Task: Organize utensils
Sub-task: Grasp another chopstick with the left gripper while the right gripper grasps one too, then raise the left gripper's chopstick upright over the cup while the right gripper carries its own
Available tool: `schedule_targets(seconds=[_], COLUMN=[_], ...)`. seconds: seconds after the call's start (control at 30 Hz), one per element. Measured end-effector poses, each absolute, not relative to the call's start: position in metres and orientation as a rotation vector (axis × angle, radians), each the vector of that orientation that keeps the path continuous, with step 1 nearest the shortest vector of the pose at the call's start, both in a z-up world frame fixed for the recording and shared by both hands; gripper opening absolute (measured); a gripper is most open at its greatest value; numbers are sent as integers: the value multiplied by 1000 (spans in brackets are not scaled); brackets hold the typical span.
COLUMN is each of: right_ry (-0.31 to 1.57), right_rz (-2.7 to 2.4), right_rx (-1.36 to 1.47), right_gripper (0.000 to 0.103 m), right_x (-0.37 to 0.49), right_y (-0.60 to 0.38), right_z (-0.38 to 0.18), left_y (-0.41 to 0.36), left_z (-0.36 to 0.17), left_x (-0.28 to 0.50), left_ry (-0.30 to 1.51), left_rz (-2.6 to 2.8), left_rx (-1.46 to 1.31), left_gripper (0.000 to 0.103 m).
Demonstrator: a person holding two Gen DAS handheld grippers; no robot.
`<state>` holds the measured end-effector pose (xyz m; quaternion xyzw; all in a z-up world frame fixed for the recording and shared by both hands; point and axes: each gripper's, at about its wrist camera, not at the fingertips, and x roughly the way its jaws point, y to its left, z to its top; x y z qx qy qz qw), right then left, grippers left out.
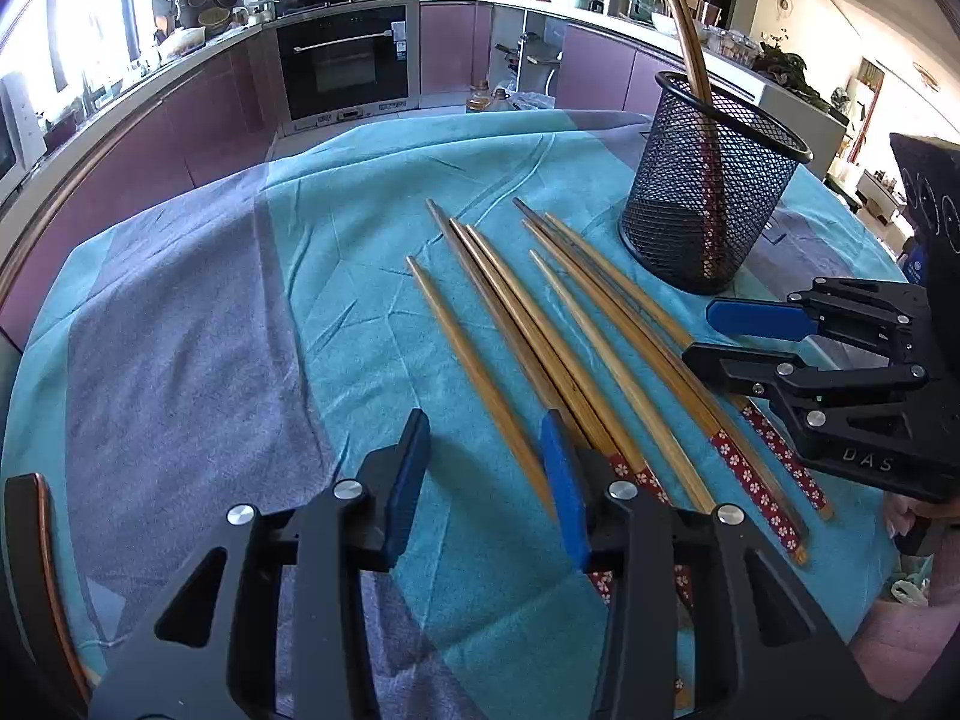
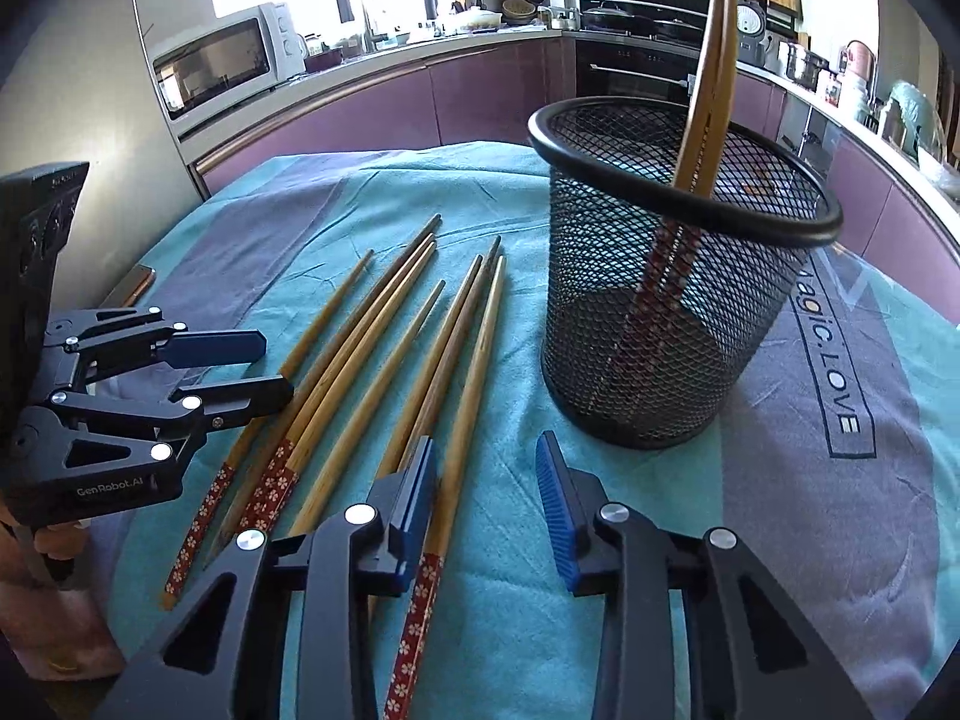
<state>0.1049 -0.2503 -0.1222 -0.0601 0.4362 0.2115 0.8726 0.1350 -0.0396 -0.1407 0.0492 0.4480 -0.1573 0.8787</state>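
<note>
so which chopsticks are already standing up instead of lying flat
The pair inside the black mesh holder, leaning on its rim. All the others lie flat on the teal cloth.

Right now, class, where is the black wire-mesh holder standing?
The black wire-mesh holder stands upright on the teal cloth, right of the loose wooden chopsticks in both views, with two chopsticks already inside.

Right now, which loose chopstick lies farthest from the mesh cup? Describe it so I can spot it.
Start at the black mesh cup standing on the teal cloth; loose chopsticks fan out beside it. The one you want is at the far edge of that row, lying alone with a clear gap from the others, its end passing between the open left gripper fingers.
</note>
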Motion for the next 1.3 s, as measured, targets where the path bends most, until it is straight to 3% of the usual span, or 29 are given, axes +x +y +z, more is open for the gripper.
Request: schedule_targets(seconds=[0.17, 0.33, 0.7, 1.3], right_ry=[906, 906, 912, 811], right_rz=[437, 430, 436, 539], right_rx=[-134, -122, -44, 17], right_gripper=[32, 23, 6, 6], right_x=[110, 116, 118, 87], right_y=[-243, -240, -251, -283], right_z=[-123, -124, -123, -83], left_y=[-40, -41, -38, -26], left_z=[-140, -138, -138, -108], left_x=[146, 158, 168, 137], left_ry=[941, 946, 956, 878], left_rz=[-326, -310, -299, -367], left_rx=[91, 74, 2, -41], left_gripper=[33, 22, 12, 8])
